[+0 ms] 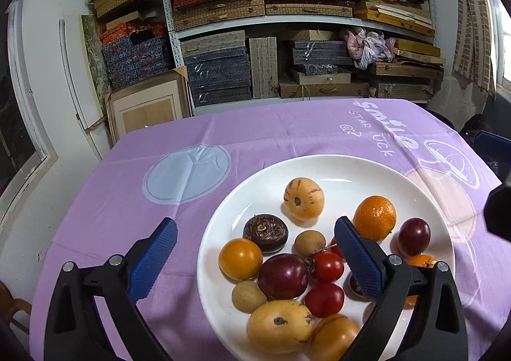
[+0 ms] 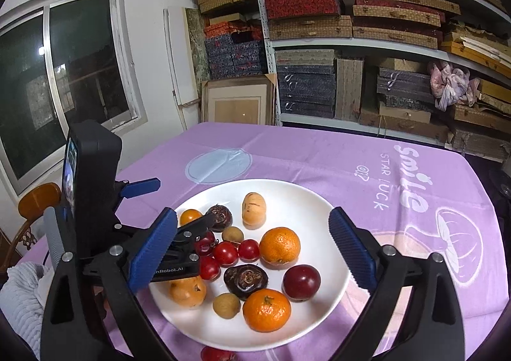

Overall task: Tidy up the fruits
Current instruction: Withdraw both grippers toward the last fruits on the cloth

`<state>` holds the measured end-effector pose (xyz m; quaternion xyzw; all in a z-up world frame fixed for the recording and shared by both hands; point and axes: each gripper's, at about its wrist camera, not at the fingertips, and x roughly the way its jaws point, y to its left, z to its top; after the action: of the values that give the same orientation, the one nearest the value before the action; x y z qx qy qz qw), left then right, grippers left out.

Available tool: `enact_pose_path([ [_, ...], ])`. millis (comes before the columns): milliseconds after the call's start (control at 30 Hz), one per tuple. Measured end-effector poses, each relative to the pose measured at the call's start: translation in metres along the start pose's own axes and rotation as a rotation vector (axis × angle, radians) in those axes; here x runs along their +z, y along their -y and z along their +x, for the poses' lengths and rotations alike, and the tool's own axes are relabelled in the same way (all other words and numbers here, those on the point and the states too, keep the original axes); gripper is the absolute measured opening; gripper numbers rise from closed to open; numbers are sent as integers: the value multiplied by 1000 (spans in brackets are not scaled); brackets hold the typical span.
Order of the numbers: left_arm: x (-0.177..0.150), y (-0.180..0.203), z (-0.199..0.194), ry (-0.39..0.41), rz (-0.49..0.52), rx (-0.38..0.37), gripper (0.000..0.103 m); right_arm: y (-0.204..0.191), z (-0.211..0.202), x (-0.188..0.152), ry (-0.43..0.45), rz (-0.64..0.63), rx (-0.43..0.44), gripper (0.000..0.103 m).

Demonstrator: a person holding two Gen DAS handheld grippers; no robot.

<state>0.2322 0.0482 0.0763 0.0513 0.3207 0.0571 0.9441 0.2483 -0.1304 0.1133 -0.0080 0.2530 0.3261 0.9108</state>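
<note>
Right wrist view: one white plate point(image 2: 319, 198) is seen on the purple tablecloth point(image 2: 319, 153), loaded with fruits: two mandarins point(image 2: 279, 245), two dark water chestnuts point(image 2: 245, 279), two longans point(image 2: 226, 305), one glossy plum point(image 2: 301, 281) and four cherry tomatoes point(image 2: 225, 253) are counted. Both the right gripper point(image 2: 252, 249) and left gripper point(image 1: 255, 252) are spread wide, nothing grasped.

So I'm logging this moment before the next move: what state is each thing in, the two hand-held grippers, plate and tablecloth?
Left hand-held gripper: open, holding nothing, over the plate's left part.
Right hand-held gripper: open, holding nothing, above the fruit.
Plate: upright on the tablecloth, loaded with loose fruit.
Tablecloth: spread out, creased with fold lines.
</note>
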Motion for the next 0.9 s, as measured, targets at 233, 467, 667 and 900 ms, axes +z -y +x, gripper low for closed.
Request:
enact_pose_path([
  [233,-23,-13,-42,-2,-34,4,99,7,-69,-17,59,87,11,98],
  [467,-59,-13,-86,-22,-51,-42,99,20,-125,-47,76,144,-25,99],
  [667,-93,31,-106,-70,42,-120,99,49,-148,-93,67,258,-51,99],
  [900,-112,92,-104,-94,118,-196,100,86,-150,-113,52,434,-24,99],
])
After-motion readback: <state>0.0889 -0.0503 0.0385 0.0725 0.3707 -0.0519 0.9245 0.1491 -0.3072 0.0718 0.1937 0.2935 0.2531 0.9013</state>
